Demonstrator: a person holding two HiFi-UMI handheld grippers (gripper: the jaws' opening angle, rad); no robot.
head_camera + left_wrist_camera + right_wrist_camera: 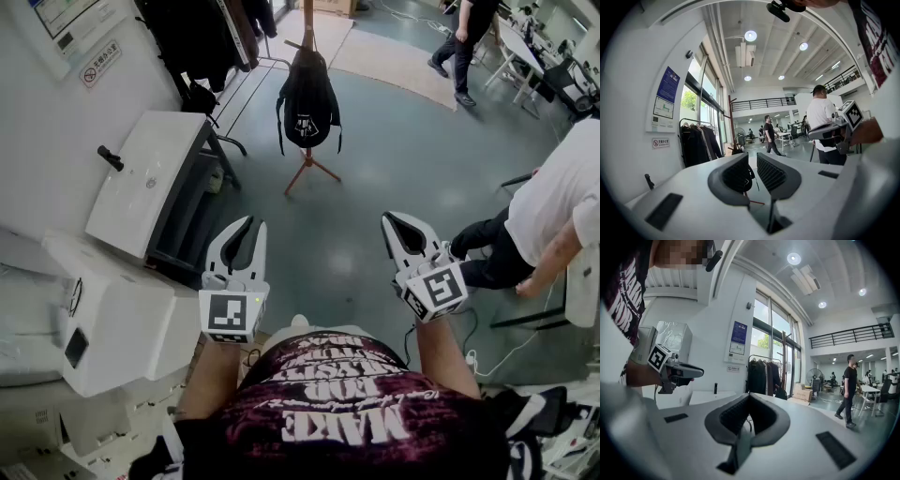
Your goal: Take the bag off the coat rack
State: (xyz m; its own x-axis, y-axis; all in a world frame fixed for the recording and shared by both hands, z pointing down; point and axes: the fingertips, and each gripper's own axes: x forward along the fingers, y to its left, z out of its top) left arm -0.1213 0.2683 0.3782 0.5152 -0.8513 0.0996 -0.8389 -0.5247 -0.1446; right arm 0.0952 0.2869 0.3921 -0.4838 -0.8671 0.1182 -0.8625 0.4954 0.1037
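Bag (307, 103), black (contents cannot be seen), hanging on the wooden coat rack (309, 171) well ahead of both pairs of fingers, touched by neither. The left gripper (255, 225) has its fingers released, with a narrow empty gap between them. In the left gripper view the distant bag shows partly through that gap. The right gripper (392, 221) has its fingers clenched together on nothing. A white worktop (150, 183) stands left of the left fingers. A cardboard box (802, 393) sits far ahead, right of the right fingers, its contents out of sight.
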